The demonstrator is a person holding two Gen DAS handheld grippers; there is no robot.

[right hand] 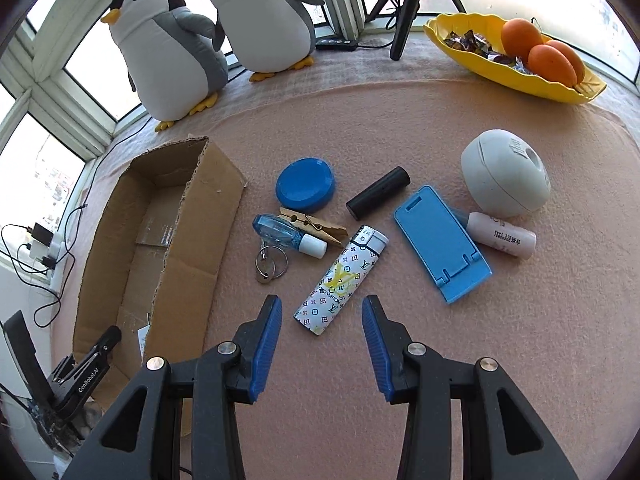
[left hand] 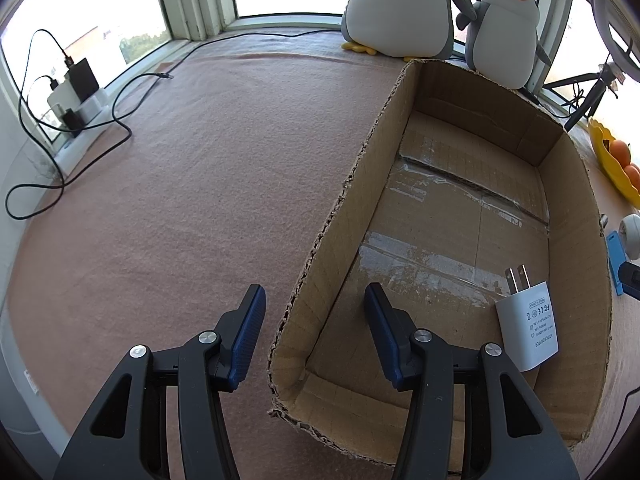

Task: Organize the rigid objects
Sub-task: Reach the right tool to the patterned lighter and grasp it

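wrist views angled down, both sharing cardboard box (left hand: 460,208) (right hand: 160,216)

Readable stuff: the white charger (left hand: 528,328) in the box says "AC/DC ADAPTER" plus an FCC mark, the patterned lighter (right hand: 340,280) has "LOUIS VUITTON" across its LV monogram, and the black left claw (right hand: 86,376) reads "GenRobot.AI".

Charger (left hand: 528,326) in box (right hand: 192,240); lighter (right hand: 340,280), clothespin (right hand: 316,226), stand (right hand: 442,242) on cloth right of it; penguins (right hand: 208,36) behind.
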